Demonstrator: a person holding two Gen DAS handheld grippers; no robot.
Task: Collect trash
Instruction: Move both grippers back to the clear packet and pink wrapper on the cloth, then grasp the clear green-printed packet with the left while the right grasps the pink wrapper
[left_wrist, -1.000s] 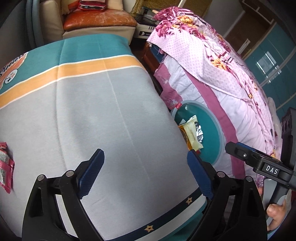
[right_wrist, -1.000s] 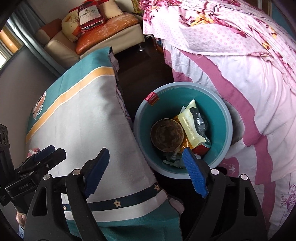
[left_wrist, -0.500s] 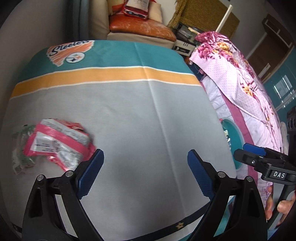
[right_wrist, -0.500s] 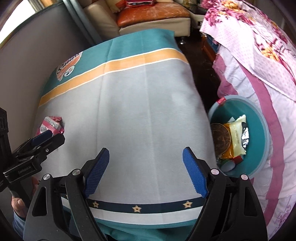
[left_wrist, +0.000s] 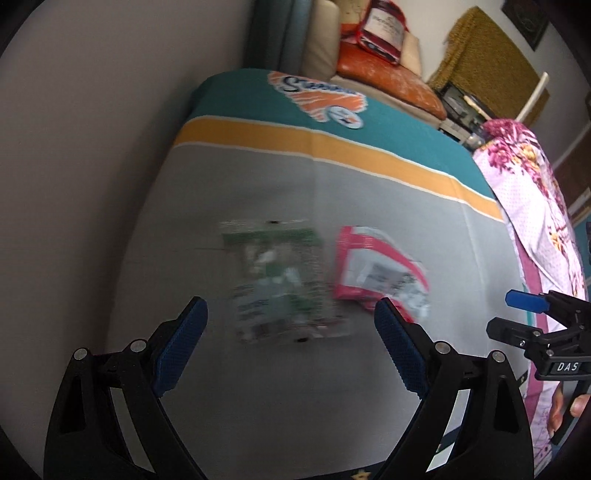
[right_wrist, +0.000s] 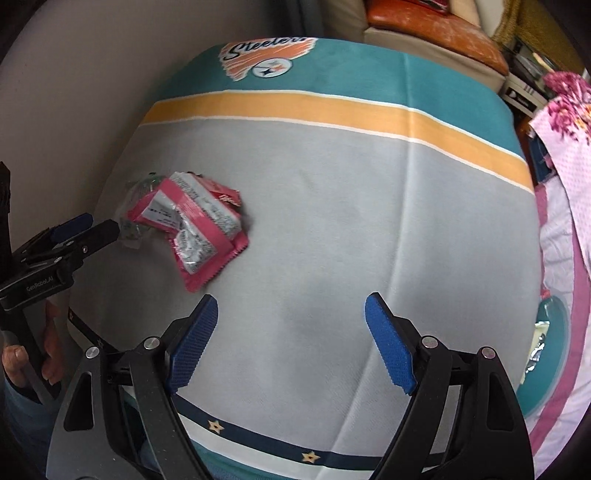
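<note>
Wrappers are what we are after: a pink packet (right_wrist: 201, 225) and a clear bag with green print (left_wrist: 280, 284) lie on the grey field of the cloth-covered worktop (right_wrist: 332, 206), toward its left side by the wall. In the right wrist view the pink packet partly overlaps the clear bag, whose crinkled edge peeks out at the packet's far left. In the left wrist view the two appear side by side, but that picture is blurred, so we cannot tell whether they touch there.

Our left gripper (left_wrist: 291, 347) hangs over the clear bag with its jaws spread wide and nothing between the pads. Our right gripper (right_wrist: 291, 343) hangs over bare cloth, well to the right of the pile, its jaws just as wide and likewise empty. The teal bin (right_wrist: 543, 373) shows at the right edge of the right wrist view, beside the pink bedspread (right_wrist: 565, 184), already holding some foil.

We judge both pieces to be feather-light, thin and limp film. They will not break, but they lie flat, so jaws coming straight down may slide over them or pinch the cloth beneath. The pink packet looks crumpled and folded, with raised ridges and a serrated lower edge; that fold seems the best place to grip. The clear bag looks flatter and slicker, so we would aim for a wrinkled edge or corner. Held by one corner, either will dangle and could slip, so a firm full squeeze seems wise.
</note>
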